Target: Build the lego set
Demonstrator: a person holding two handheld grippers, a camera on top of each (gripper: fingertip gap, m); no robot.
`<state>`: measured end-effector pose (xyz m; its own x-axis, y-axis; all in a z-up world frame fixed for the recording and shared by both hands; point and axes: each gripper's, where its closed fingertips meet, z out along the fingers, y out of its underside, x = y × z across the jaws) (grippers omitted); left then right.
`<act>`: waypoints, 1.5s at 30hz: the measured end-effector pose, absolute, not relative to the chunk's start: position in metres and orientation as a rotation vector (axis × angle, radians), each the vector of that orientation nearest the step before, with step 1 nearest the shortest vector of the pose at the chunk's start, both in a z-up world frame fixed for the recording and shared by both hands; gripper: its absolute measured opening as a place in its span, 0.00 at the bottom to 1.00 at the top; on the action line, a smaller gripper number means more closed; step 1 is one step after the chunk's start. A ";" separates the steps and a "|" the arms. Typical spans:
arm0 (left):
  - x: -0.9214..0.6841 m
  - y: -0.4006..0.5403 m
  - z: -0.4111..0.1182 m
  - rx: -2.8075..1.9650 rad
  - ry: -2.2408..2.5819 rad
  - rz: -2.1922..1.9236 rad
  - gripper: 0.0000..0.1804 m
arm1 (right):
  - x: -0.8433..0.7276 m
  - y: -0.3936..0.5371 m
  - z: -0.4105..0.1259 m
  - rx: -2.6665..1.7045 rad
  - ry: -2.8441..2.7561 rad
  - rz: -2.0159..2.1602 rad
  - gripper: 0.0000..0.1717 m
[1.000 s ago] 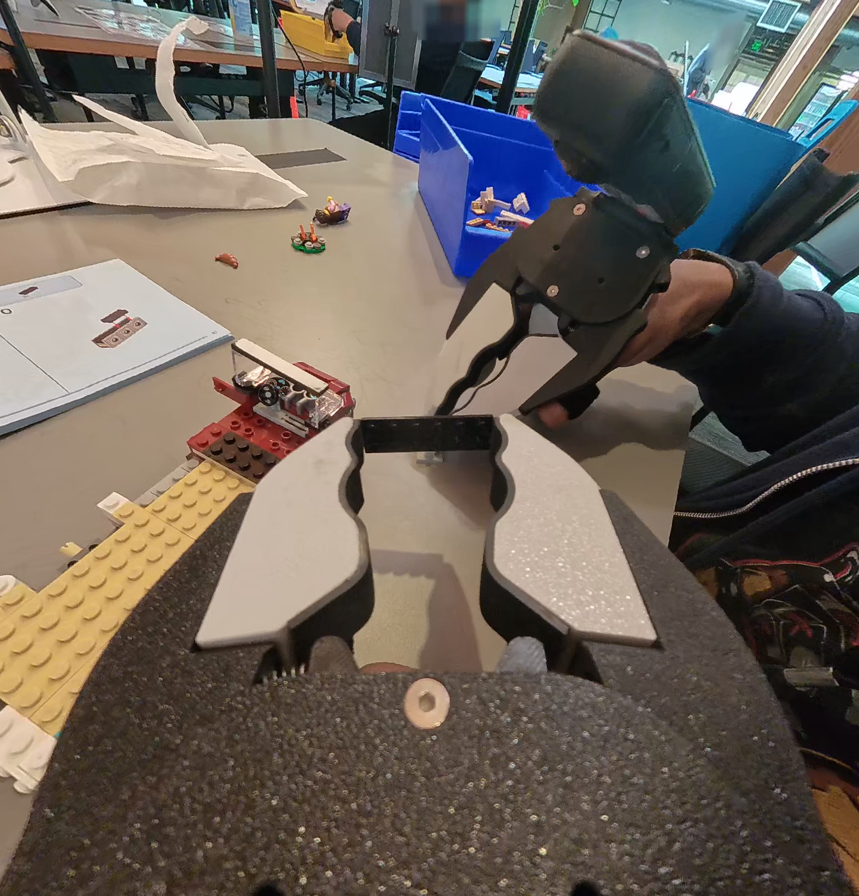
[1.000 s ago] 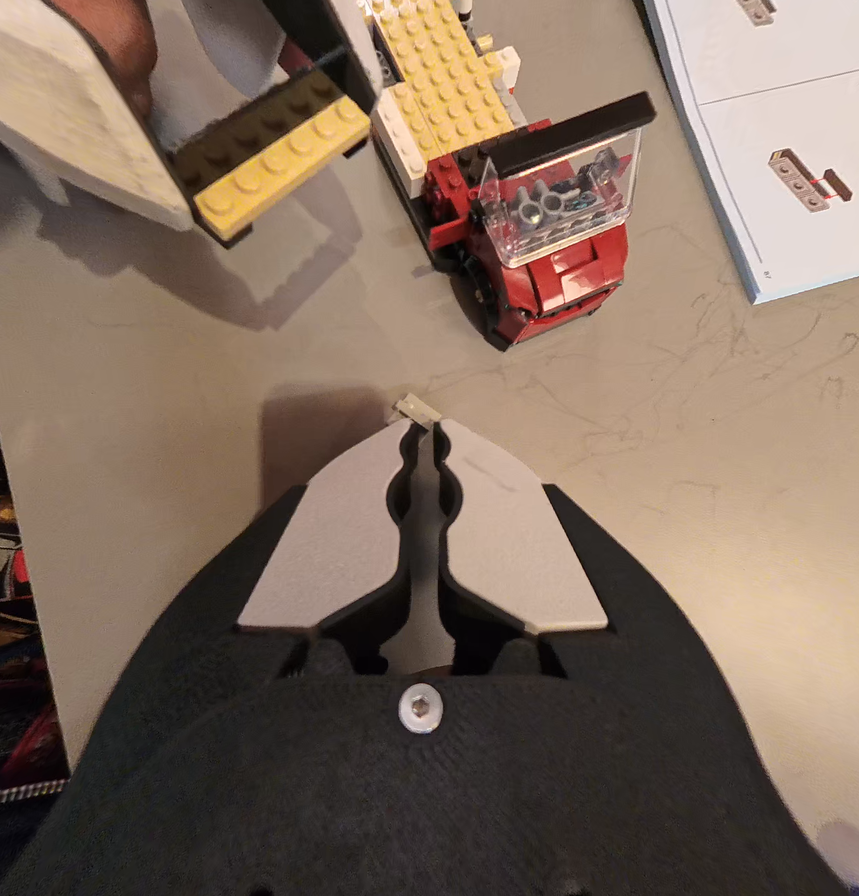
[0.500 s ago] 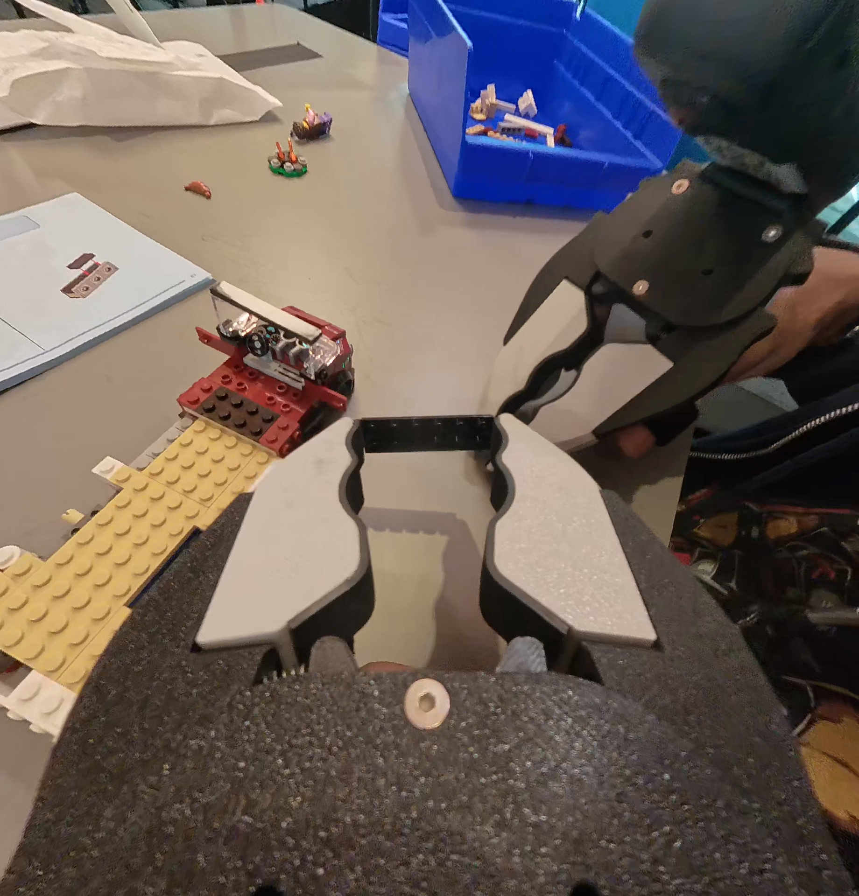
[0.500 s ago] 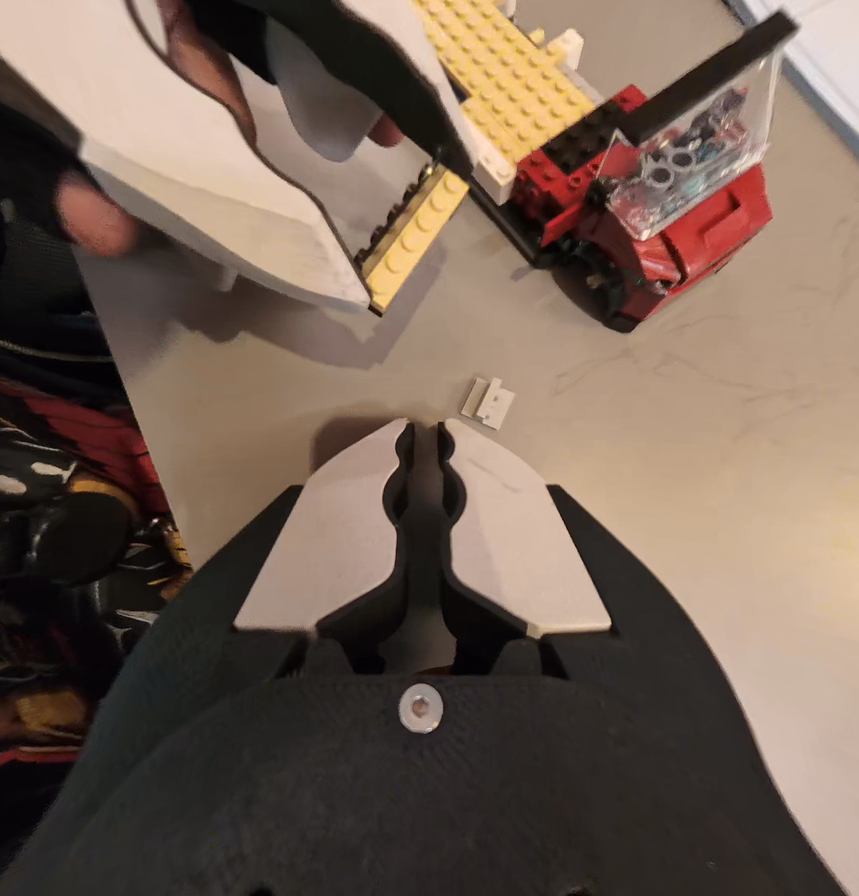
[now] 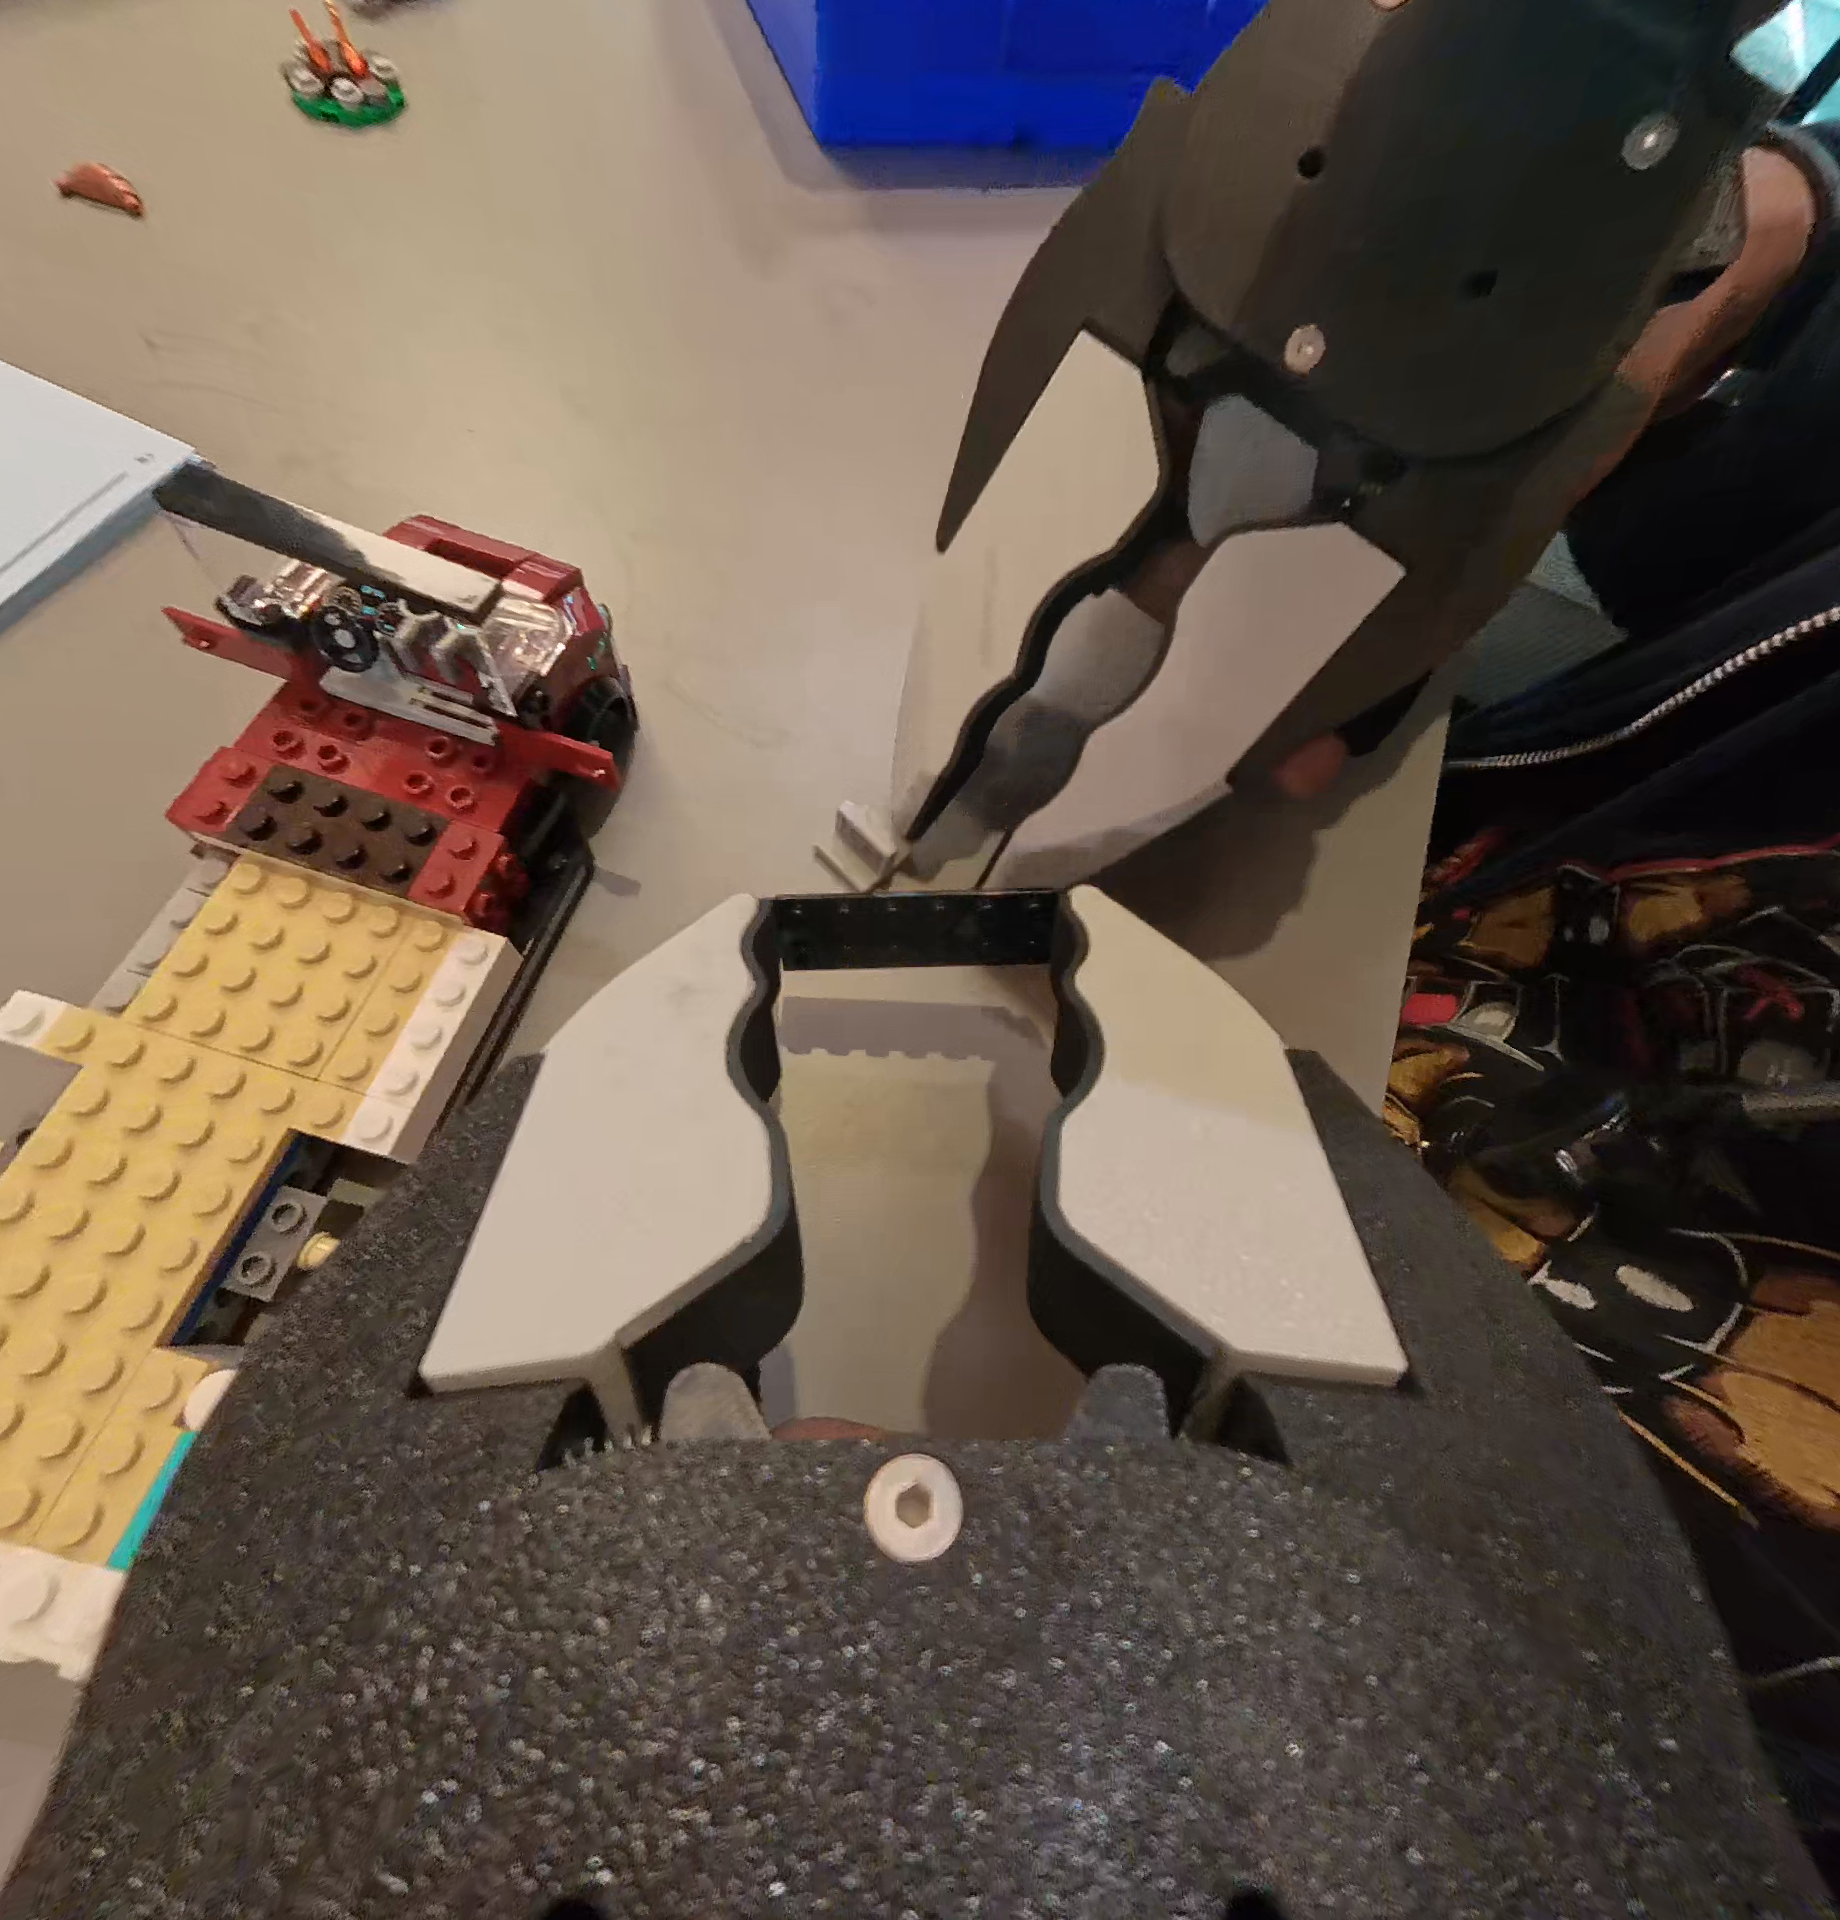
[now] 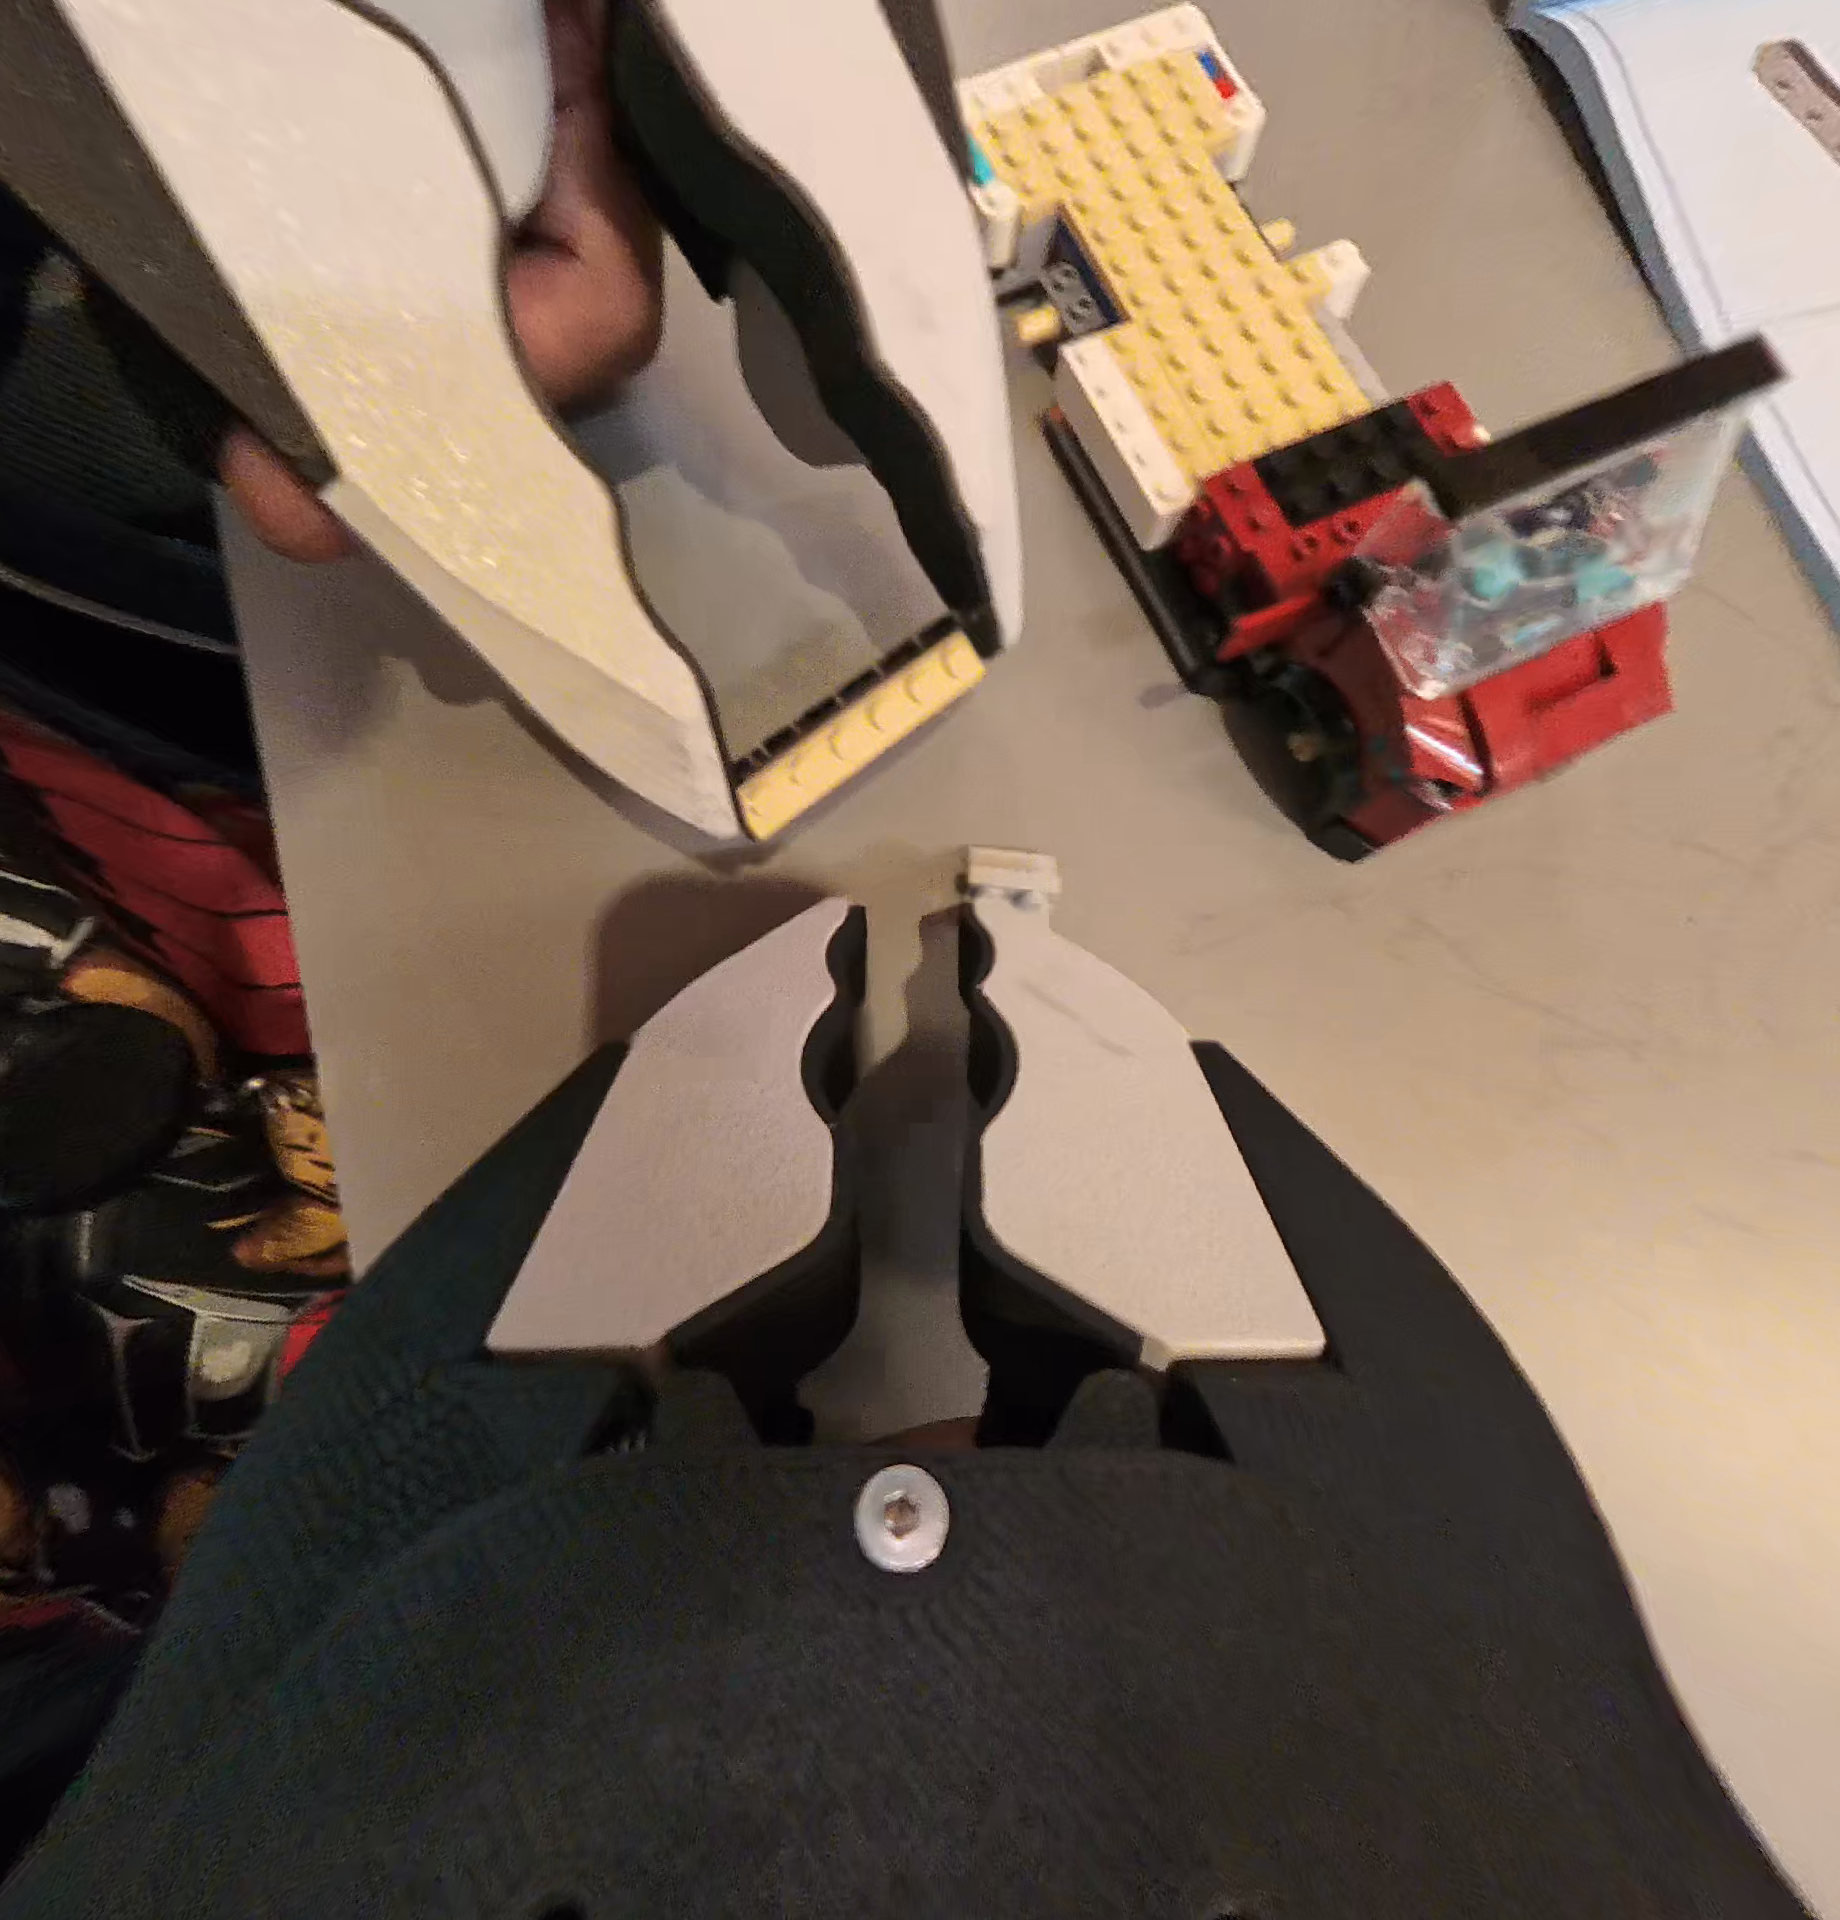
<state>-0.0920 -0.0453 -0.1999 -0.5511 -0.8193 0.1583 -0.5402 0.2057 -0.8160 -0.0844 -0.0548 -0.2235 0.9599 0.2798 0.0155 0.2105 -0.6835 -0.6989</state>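
L gripper [image 5: 914, 940] is spread wide w/ a long brick plate [image 5: 914, 933] clamped across its tips, both pads pressing on the plate's ends; plate looks black from the L wrist cam, tan-yellow studs on the other face in the R cam [image 6: 859, 727]. It hangs just above the grey table [image 5: 625, 416]. R gripper [image 6: 911, 914] has its tips down at the table, jaws parted a narrow bit w/ only bare table showing between them. A small white brick piece [image 6: 1011, 871] lies on the table touching/just beside the tip of R's right-hand finger, outside the gap, not gripped; same piece shows in L cam [image 5: 862, 833] just past the plate. Person's hand [image 6: 573, 270] behind L gripper's fingers. Next out, to one side: brick vehicle [image 5: 396, 717], dark red cab w/ clear windshield and black bar on top, tan studded deck w/ white edge bricks behind it. Beyond: light-blue booklet [image 6: 1747, 177] by the cab. Farthest: blue bin [image 5: 957, 83], small green-based brick bit [image 5: 347, 81] and a small brown piece [image 5: 100, 189].
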 end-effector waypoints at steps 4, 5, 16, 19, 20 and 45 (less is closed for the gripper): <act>-0.094 -0.042 -0.198 -1.277 2.202 -1.324 0.28 | -0.086 -0.052 -0.220 -2.310 -0.381 0.106 0.10; -0.094 -0.039 -0.198 -1.279 2.203 -1.327 0.28 | -0.081 -0.051 -0.219 -2.304 -0.366 0.094 0.10; -0.096 -0.037 -0.193 -1.269 2.221 -1.425 0.28 | -0.071 -0.046 -0.229 -2.366 -0.332 0.141 0.14; -0.097 -0.039 -0.193 -1.245 2.240 -1.426 0.28 | -0.072 -0.043 -0.228 -2.358 -0.344 0.142 0.10; -0.097 -0.040 -0.193 -1.236 2.246 -1.428 0.28 | -0.073 -0.042 -0.227 -2.349 -0.360 0.139 0.09; -0.112 -0.058 -0.201 -0.838 2.518 -1.388 0.28 | -0.100 -0.052 -0.222 -2.324 -0.584 0.403 0.10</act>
<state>-0.1120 -0.0582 -0.2007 -0.8336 -0.5358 0.1346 -0.3999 0.4171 -0.8162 -0.1004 -0.0519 -0.2222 0.8501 0.5124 -0.1215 0.2959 -0.6557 -0.6946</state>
